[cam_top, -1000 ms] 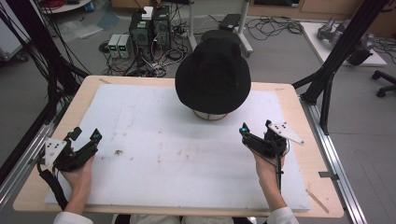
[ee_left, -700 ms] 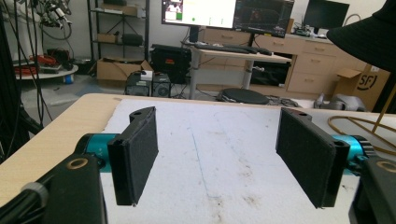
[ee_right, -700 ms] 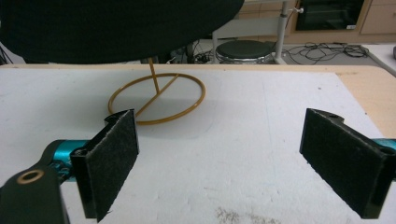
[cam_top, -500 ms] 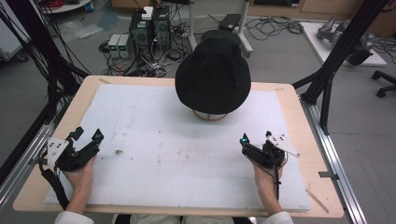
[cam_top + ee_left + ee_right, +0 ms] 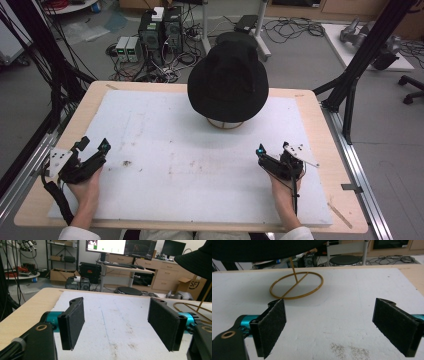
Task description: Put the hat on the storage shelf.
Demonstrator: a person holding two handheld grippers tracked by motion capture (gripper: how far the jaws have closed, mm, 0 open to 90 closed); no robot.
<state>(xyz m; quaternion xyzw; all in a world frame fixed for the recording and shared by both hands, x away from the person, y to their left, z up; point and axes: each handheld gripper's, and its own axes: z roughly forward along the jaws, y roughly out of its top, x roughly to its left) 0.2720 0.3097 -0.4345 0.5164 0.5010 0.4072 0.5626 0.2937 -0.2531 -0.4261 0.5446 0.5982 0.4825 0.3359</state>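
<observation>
On the white mat (image 5: 200, 165) both grippers rest wide open and empty: left gripper (image 5: 92, 148) near the left edge, right gripper (image 5: 272, 153) toward the right, well short of the black hat (image 5: 228, 82) on its gold wire stand (image 5: 296, 285) at the far middle

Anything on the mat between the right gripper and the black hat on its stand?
Nothing stands there. In the high view the white mat is bare between the right gripper and the black hat, apart from faint specks.
</observation>
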